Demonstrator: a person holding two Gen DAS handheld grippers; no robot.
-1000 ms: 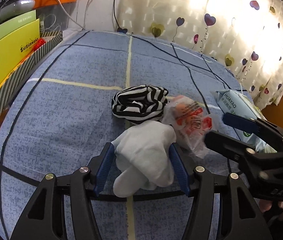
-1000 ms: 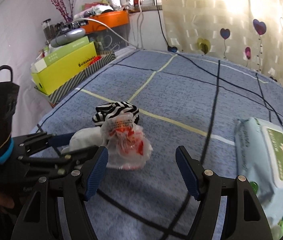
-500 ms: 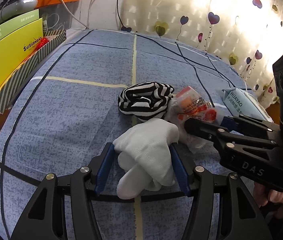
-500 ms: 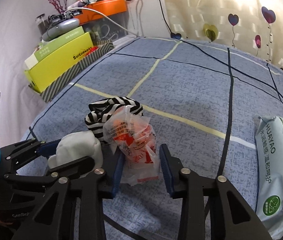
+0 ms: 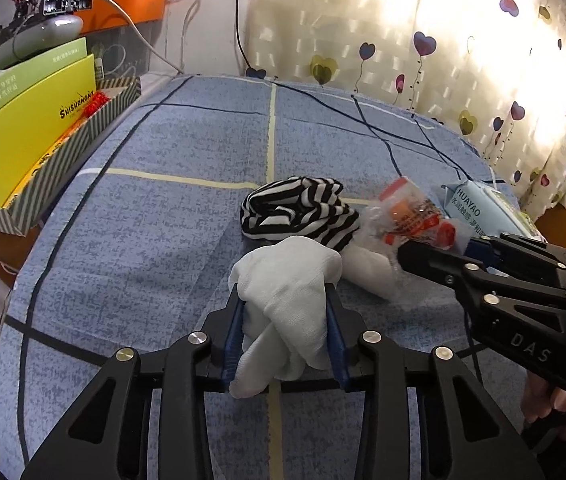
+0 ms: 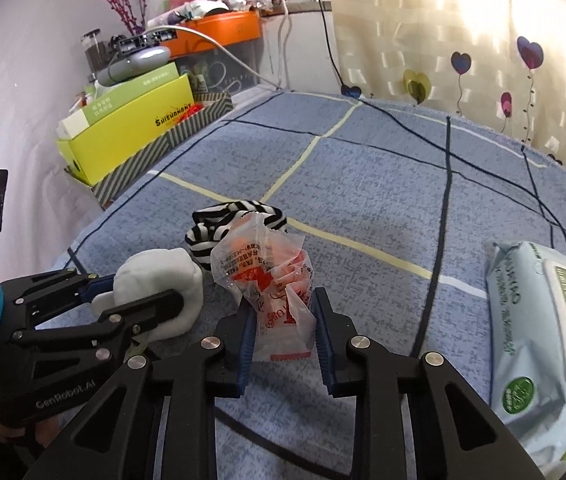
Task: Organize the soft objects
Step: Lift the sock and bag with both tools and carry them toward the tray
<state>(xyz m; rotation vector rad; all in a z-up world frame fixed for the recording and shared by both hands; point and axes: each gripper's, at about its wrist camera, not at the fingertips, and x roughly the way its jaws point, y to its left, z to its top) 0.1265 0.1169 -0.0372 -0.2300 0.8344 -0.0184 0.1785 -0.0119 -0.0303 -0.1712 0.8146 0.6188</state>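
In the lower centre of the left wrist view, the white cloth [image 5: 289, 312] is pinched between the 2 blue pads of the left hand-held gripper [image 5: 287, 340], the jaws closed down to the width of the bundle, with a loose end hanging below them. Just above it, mid-frame, the black-and-white striped cloth [image 5: 299, 214] is seen lying on the blue checked bed cover [image 5: 163, 220], its edge touching the white cloth.

Over in the right wrist view, the clear snack packet [image 6: 271, 276] with red print is clamped between the pads of the right hand-held gripper [image 6: 283, 340], jaws narrowed onto its lower part, the packet standing upright at centre frame. The striped cloth [image 6: 219, 224] sits just behind it, and the white cloth [image 6: 159, 284] is seen to its left. At the right edge of that frame a pack of wet wipes [image 6: 539, 320] is lying flat on the cover, well apart from the packet. A yellow box [image 5: 23, 136] is stacked at the upper left.
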